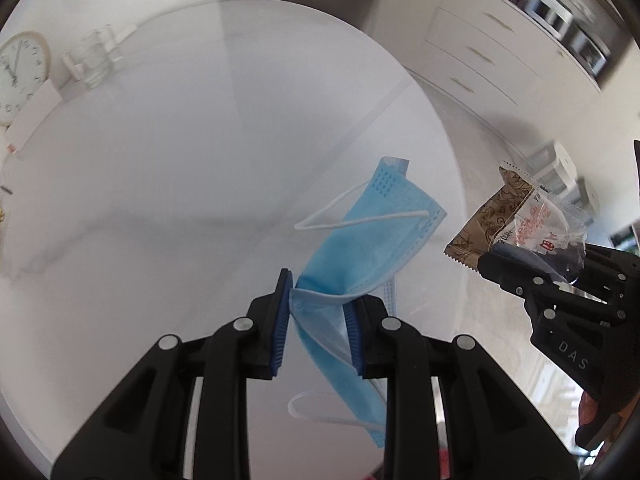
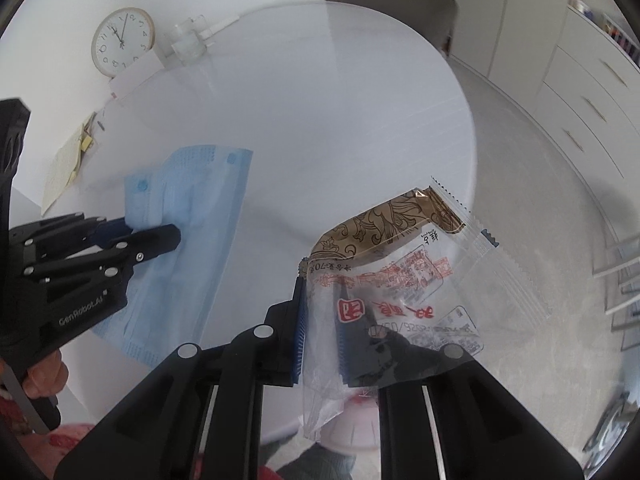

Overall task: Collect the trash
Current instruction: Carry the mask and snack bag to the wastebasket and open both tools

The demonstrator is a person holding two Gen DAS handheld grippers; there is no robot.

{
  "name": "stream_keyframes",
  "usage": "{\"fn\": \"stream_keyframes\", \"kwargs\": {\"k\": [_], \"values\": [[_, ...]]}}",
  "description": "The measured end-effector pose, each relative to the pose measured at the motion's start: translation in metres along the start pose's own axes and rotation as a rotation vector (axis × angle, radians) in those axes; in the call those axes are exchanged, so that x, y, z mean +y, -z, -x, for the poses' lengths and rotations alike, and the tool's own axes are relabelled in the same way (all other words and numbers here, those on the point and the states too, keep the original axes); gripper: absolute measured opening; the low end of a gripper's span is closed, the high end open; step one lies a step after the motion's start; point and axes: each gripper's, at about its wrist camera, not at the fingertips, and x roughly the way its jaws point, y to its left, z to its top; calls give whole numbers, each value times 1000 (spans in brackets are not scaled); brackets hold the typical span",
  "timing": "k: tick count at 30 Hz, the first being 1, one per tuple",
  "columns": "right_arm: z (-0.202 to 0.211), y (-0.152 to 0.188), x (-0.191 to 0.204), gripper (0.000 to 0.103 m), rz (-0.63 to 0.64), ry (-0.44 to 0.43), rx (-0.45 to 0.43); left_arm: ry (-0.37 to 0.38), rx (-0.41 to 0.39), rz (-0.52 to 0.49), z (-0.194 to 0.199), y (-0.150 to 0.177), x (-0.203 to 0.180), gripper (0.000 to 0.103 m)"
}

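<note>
My left gripper (image 1: 318, 316) is shut on a crumpled blue face mask (image 1: 360, 236), which hangs above the round white table (image 1: 160, 160) with its white ear loops dangling. In the right wrist view the same mask (image 2: 192, 216) shows at the left, pinched by the left gripper (image 2: 160, 236). My right gripper (image 2: 322, 328) is shut on a clear and brown snack wrapper (image 2: 396, 264), held up near the table's right edge. The left wrist view shows that wrapper (image 1: 508, 220) at the right, in the right gripper (image 1: 504, 264).
A wall clock (image 2: 122, 40) leans at the table's far left beside a glass jug (image 2: 186, 42). Papers (image 2: 66, 168) lie at the left edge. A chair (image 2: 404, 8) stands behind the table. White drawers (image 2: 592, 108) line the right wall. A pale round object (image 2: 354, 420) sits below my right gripper.
</note>
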Motion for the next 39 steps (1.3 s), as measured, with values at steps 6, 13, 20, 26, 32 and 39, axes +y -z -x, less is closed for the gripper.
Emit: {"fn": "stream_keyframes", "kwargs": {"k": [6,13,20,26,32,39], "values": [[26,81,-47,14,-96,9,25,31,43,-139,-6,42,-81,25],[34,131,-83,14,-151,2,48,51,108,-211,-19,69,-144,25],[37,150,-100,16,-136,-15,59,51,156,-206,-35,85,-169,25],[36,154,-104,17,-120,-24,71,35,221,-177,-49,98,-177,45],[36,155,-103,17,-106,-30,76,7,169,-191,-40,100,-183,74],[38,161,-102,17,-96,-36,77,-10,150,-189,-34,95,-176,75]]}}
